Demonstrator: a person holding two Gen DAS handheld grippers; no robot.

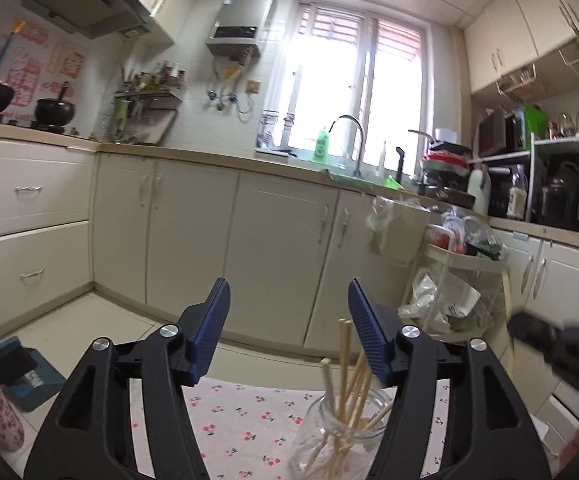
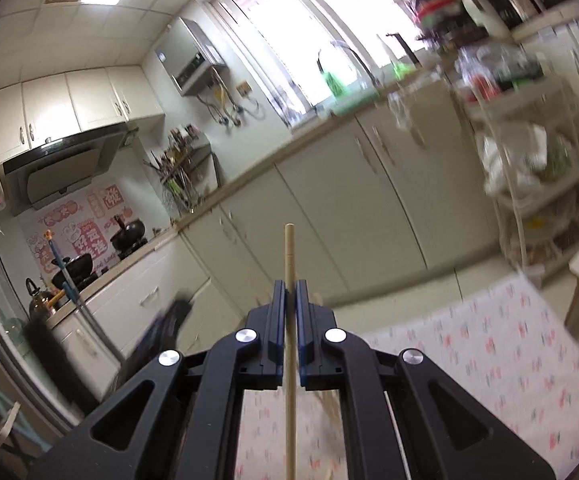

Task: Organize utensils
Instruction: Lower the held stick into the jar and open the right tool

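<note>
Glass jar of chopsticks stands on cherry-print cloth, kitchen cabinets behind.

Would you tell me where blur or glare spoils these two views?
Left wrist view: window blown out, right claw smeared, jar sharp. Right wrist view: right-hand shelves and cloth motion-blurred, held chopstick sharp.

window bright | cabinets cream | floor tiled | walls white tile
</note>
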